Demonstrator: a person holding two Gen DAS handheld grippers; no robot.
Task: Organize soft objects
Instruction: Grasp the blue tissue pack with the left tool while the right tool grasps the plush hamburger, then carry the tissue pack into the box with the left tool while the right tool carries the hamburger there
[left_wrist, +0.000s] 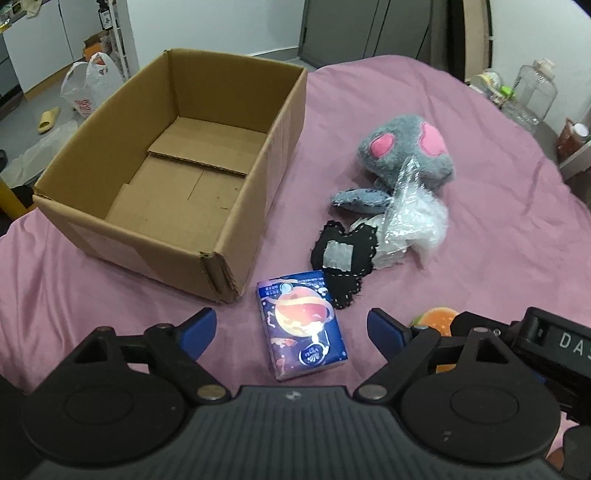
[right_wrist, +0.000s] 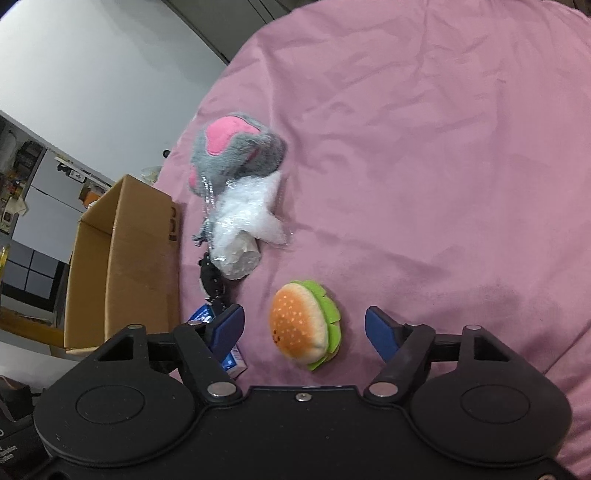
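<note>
Orange burger plush (left_wrist: 439, 318) sits half hidden behind the right claw (left_wrist: 491, 343).

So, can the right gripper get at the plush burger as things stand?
Probably yes. The plush burger lies on the pink bedspread between the open right gripper fingers, which are not touching it. Nothing covers it; the tissue pack sits clear, beside the other finger.
</note>
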